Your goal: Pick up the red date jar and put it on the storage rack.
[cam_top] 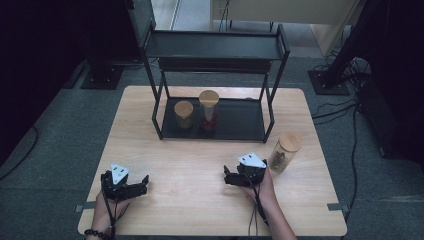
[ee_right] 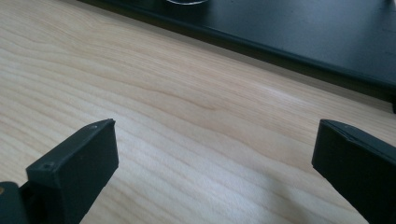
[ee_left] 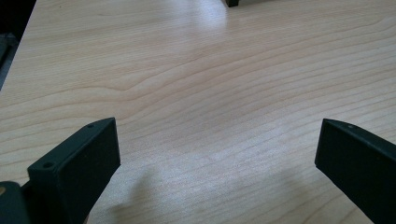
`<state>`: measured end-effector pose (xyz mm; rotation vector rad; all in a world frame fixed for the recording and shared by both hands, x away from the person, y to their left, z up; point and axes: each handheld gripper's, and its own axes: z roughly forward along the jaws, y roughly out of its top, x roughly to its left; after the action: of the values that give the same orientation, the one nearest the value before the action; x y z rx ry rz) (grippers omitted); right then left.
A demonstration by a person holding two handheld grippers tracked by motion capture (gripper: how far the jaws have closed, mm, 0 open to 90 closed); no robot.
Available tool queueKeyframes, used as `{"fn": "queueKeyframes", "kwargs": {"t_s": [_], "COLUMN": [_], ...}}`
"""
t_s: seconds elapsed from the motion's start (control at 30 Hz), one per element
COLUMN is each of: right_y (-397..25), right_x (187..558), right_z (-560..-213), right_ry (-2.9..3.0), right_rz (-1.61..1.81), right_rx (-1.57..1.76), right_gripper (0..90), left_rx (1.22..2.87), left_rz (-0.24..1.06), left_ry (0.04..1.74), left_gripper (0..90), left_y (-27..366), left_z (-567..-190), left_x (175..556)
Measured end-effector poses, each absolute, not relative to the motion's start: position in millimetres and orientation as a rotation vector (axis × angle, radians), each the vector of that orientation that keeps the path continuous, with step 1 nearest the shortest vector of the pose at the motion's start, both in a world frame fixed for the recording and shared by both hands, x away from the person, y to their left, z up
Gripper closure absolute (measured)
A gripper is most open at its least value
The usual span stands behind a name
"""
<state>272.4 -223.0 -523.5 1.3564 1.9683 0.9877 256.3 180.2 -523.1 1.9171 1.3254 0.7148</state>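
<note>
The high view shows the jar [cam_top: 284,152] just beside the right gripper [cam_top: 233,178], while both gripper views show jaws spread wide, holding nothing.

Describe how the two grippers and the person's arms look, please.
The left gripper and the right gripper are black, each with two flat, blocky jaws that show small screw holes in the gripper views. Each carries a grey three-cornered plate with dark dots on top and trails a thin black cable along the forearm. The forearms are bare, and a dark beaded bracelet sits on the left wrist.
</note>
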Motion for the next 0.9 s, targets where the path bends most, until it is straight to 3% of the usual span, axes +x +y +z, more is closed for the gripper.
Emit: {"fn": "queueKeyframes", "kwargs": {"t_s": [0.9], "right_y": [-258.1], "right_x": [233.1], "right_z": [-523.5], "right_ry": [1.939], "right_rz": [0.949], "right_rx": [1.369], "right_gripper": [0.3], "left_rx": [1.921], "left_rz": [0.724], "left_ry": [1.325], "left_gripper": [0.2], "left_y": [179.5], "left_z": [-523.1], "left_x": [256.1]}}
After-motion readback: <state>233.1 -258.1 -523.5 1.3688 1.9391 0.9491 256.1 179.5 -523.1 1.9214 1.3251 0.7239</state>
